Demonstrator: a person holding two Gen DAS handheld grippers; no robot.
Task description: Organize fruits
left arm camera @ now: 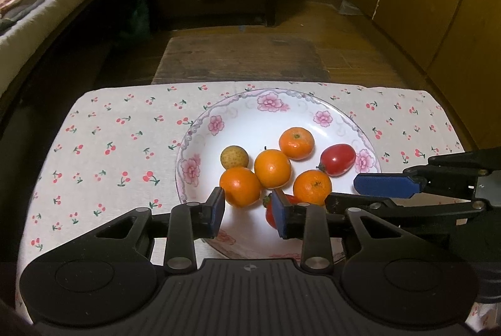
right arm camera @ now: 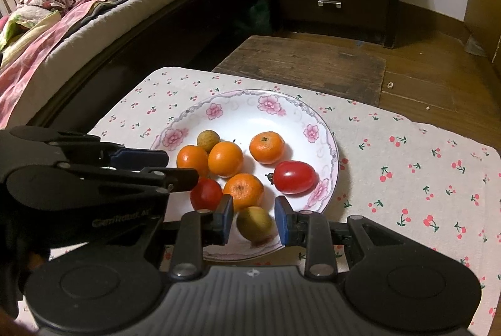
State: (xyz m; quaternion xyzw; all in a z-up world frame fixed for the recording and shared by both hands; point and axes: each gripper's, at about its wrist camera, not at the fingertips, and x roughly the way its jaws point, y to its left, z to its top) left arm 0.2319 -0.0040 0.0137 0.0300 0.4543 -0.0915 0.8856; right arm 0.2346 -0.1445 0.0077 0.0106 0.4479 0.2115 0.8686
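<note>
Plate [right arm camera: 328, 148]: fruits gathered. Right tool [right arm camera: 253, 221]: agape, straddling yellow-green fruit [right arm camera: 254, 223] at 6 o'clock, ungripped. Left tool [left arm camera: 247, 212]: agape, empty. Next: likely release clear.

Near red tomato [left arm camera: 270, 212] mostly hidden behind the left tool [left arm camera: 248, 212], yellowish-green fruit [right arm camera: 254, 223] unidentifiable, plate [right arm camera: 328, 132] near rim covered by both tools, bed [right arm camera: 94, 23] cut off at frame edge

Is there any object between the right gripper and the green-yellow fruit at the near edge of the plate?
Nothing visible. The green-yellow fruit lies on the plate, directly between the open fingers of the right gripper.
</note>
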